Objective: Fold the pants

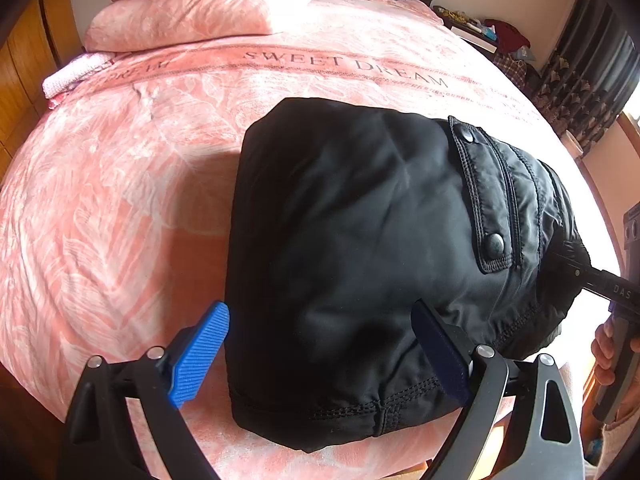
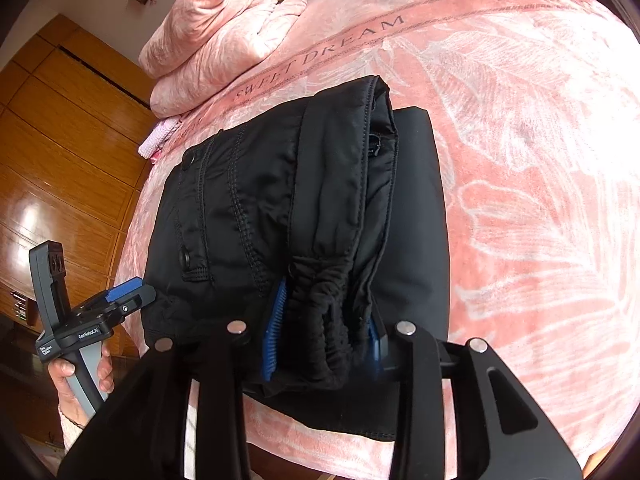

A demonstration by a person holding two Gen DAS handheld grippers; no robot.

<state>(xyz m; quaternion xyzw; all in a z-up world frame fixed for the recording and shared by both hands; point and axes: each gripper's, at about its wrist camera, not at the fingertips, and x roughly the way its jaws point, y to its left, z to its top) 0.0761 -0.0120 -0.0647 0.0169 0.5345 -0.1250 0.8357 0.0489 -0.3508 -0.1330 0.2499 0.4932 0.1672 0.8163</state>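
The black pants [image 1: 360,248] are seen folded into a thick bundle on the pink bed [image 1: 120,200], below the words "SWEET DREAM" and well apart from the folded quilt [image 1: 192,4] at the bed's far end. The left gripper [image 1: 320,356] is spread wide across the bundle's near edge, one pad off the cloth, nothing held. The right gripper [image 2: 320,340] is closed on the gathered waistband [image 2: 320,312] at the bundle's other side.

Pink floral plush bedspread [image 1: 120,208] lettered "SWEET DREAM"; folded pink quilt stack [image 1: 192,8] far left; glossy wooden wardrobe panels [image 2: 60,152] left.
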